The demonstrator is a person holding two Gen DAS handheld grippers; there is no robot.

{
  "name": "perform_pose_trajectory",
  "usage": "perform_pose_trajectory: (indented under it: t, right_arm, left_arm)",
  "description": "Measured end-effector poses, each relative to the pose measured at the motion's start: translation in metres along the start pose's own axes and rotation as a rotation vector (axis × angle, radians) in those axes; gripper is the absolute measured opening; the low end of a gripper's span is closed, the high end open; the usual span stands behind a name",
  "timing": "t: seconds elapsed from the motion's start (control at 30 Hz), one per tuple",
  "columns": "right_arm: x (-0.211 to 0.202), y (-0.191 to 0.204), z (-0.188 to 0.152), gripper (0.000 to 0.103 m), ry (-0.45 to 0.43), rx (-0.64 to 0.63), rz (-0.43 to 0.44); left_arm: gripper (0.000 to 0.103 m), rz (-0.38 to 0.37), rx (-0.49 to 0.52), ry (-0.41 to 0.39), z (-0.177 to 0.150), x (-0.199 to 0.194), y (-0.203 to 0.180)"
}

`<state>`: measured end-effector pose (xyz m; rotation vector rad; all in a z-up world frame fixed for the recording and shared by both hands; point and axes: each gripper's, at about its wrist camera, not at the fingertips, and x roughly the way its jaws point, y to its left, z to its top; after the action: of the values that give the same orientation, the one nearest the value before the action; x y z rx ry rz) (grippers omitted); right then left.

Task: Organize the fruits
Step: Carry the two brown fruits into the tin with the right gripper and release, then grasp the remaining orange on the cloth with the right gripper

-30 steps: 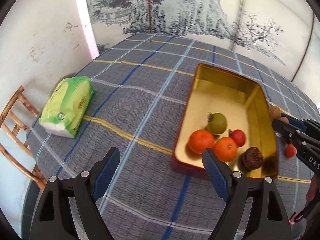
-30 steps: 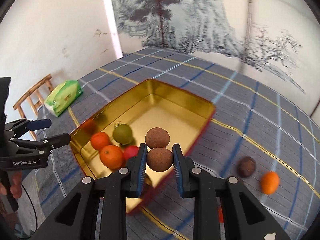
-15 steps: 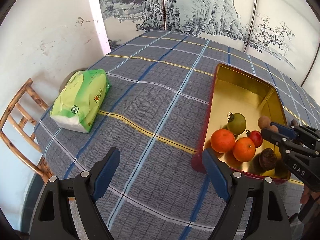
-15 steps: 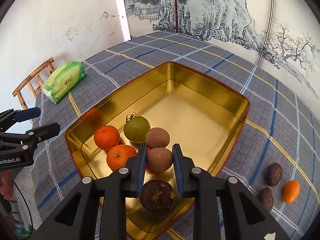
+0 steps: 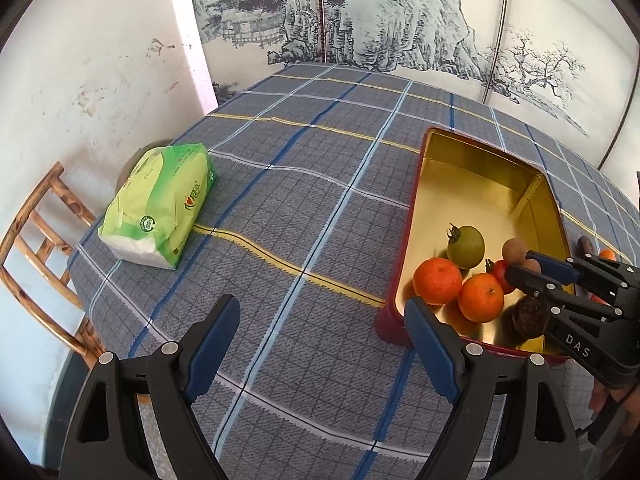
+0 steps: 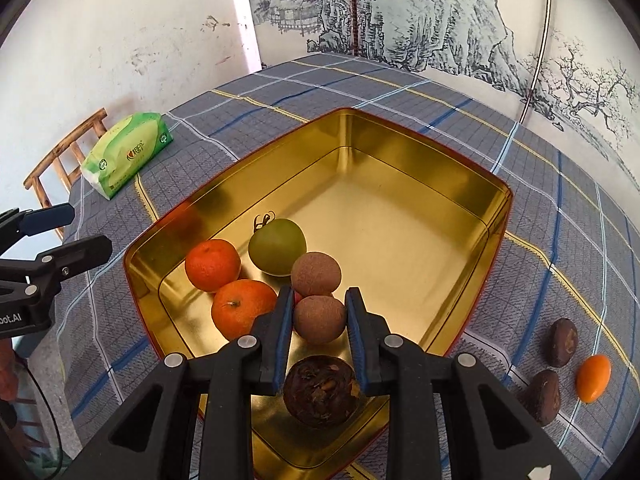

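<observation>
A gold tin with red outer walls stands on the checked tablecloth. Inside lie two oranges, a green tomato, a brown longan, a dark wrinkled fruit and a small red tomato. My right gripper is shut on a second brown longan, low inside the tin beside the first. My left gripper hangs open over bare cloth left of the tin, with nothing between its fingers.
Right of the tin on the cloth lie two dark wrinkled fruits and a small orange fruit. A green tissue pack sits at the table's left edge, near a wooden chair and the white wall.
My right gripper has carried the longan forward and down into the tin, beside the other longan. The left gripper stays open over the cloth.
</observation>
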<state>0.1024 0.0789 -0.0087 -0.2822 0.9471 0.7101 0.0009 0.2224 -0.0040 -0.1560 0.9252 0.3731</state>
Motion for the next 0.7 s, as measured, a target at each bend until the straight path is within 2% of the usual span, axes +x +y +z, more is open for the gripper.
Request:
perform_pose_trajectory:
  t: [0.1,0.23,0.5,0.7]
  right_arm:
    - [-0.001,-0.001,0.000,0.025,-0.002,0.004,0.006]
    - [-0.005,-0.001,-0.001,0.034,-0.018,0.007,0.014]
    - [-0.037,-0.014,-0.003,0.034,-0.102,0.042,0.043]
    - [-0.072,-0.058,-0.018,0.036,-0.164,0.112,-0.041]
  left_arm:
    - [0.084,0.000,0.002,0.000,0.001,-0.002,-0.002]
    - [0.084,-0.003,0.008,-0.004,0.001,-0.004,-0.005]
    - [0.084,-0.018,0.021,-0.024,0.003,-0.015,-0.015]
    - [0.084,-0.062,0.059,-0.042,0.006,-0.026,-0.037]
